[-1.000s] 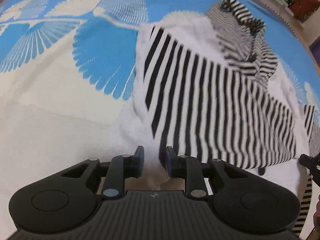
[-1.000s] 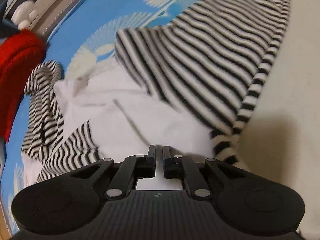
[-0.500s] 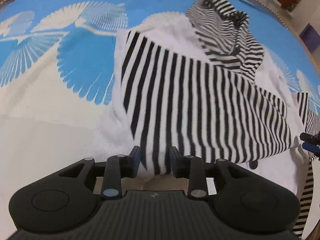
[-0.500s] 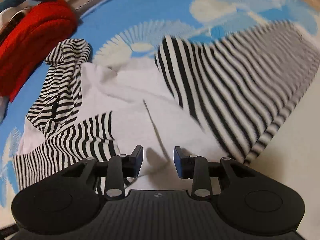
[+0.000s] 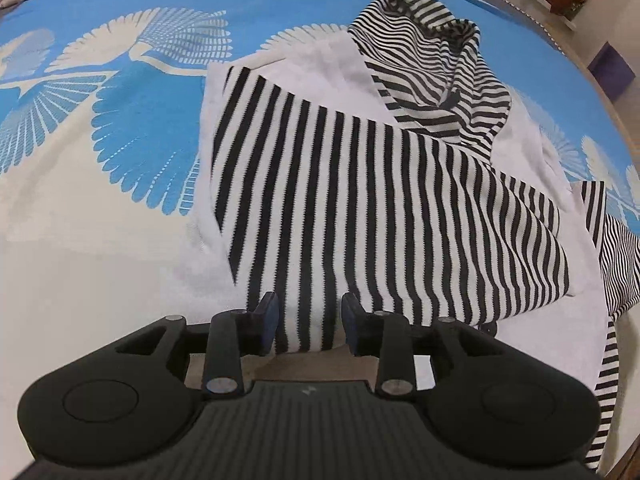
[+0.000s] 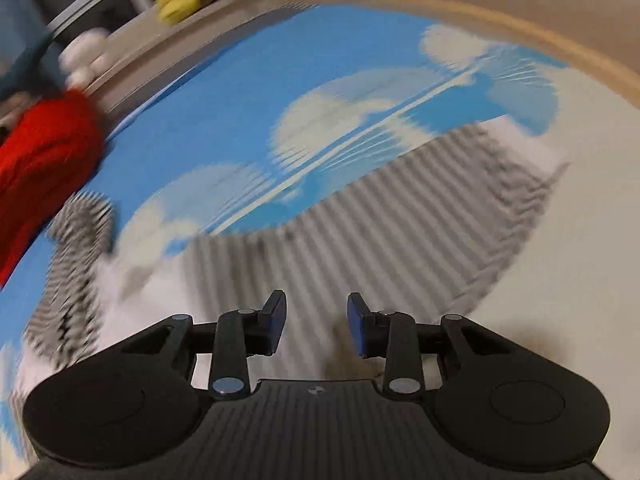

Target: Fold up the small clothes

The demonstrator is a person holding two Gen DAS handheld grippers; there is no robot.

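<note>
Grippers both gape wide, left gripper point(image 5: 308, 322) and right gripper point(image 6: 316, 322) empty; striped garment point(image 5: 360, 208) half-folded, sleeve and hood remain.

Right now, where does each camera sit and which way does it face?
Left wrist: behind the open left tongs, looking down and forward at the striped garment on the blue patterned cover.
Right wrist: behind the open right tongs, motion-blurred, facing garment, cover and a red item.
Shared: garment and cover.
</note>
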